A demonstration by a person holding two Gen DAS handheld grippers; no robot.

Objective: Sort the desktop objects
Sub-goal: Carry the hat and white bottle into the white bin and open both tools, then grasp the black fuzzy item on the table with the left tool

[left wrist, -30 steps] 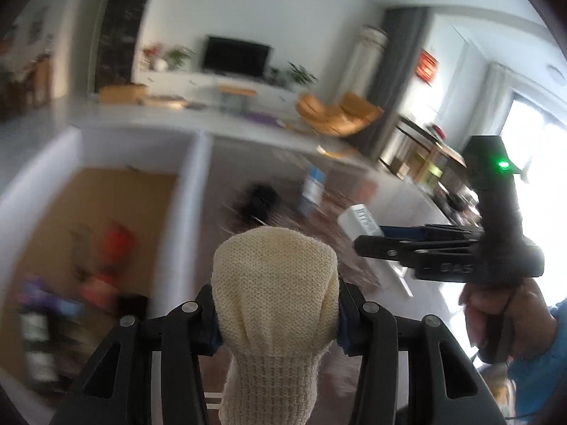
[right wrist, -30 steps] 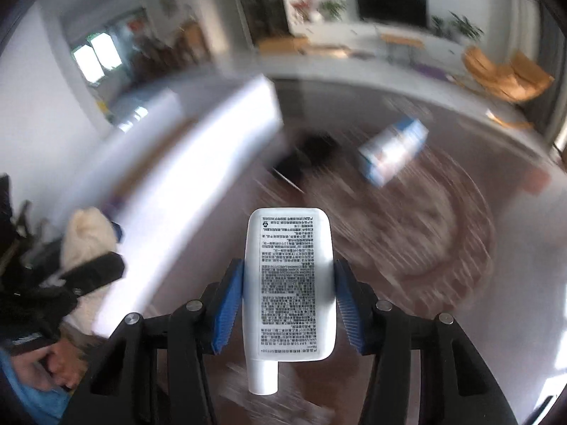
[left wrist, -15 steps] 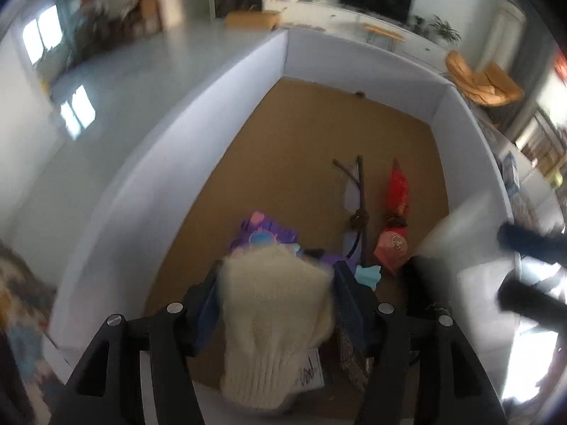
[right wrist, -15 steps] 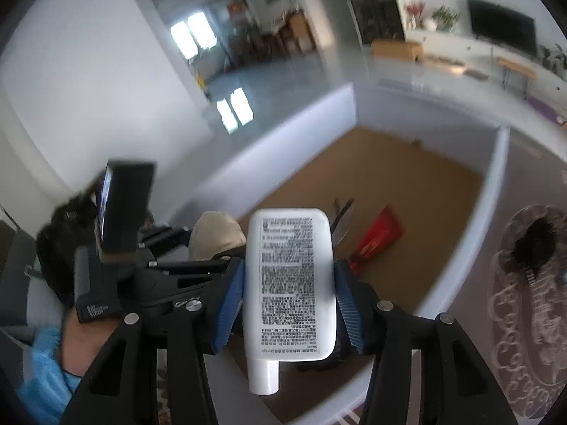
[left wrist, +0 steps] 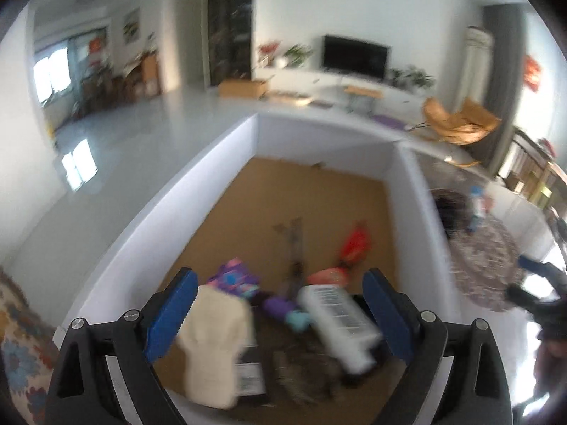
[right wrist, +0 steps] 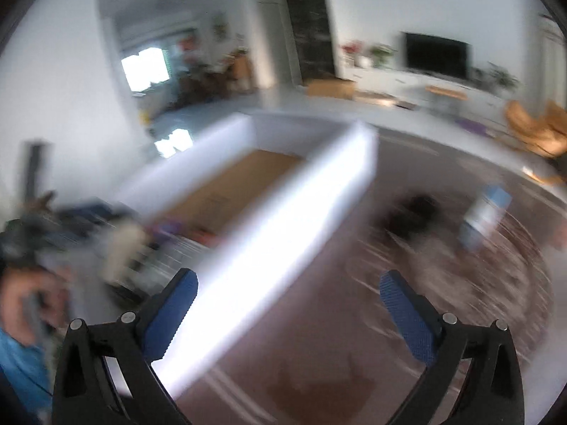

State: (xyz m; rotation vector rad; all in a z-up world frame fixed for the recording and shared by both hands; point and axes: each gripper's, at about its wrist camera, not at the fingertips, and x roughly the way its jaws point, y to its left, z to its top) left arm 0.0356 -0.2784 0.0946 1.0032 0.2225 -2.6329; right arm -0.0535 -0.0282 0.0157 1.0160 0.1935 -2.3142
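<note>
A cream knitted sock [left wrist: 216, 340] is lying in the white-walled box [left wrist: 149, 233] with its brown cardboard floor. Beside it a white tube [left wrist: 336, 315] is showing a black barcode. A red packet [left wrist: 354, 244] and a purple-and-blue toy [left wrist: 234, 278] are lying further in. Both grippers are wearing blue pads [right wrist: 170, 315] on black frames.

White-walled box w/ brown cardboard floor [left wrist: 304, 191] sits ahead of the left claw [left wrist: 280, 310]. On its floor, betw. the claw's fingers: cream knitted sock [left wrist: 216, 340], white plastic tube w/ barcode [left wrist: 340, 322]. Further ahead: red packet [left wrist: 356, 244], purple patterned item [left wrist: 234, 276].
</note>
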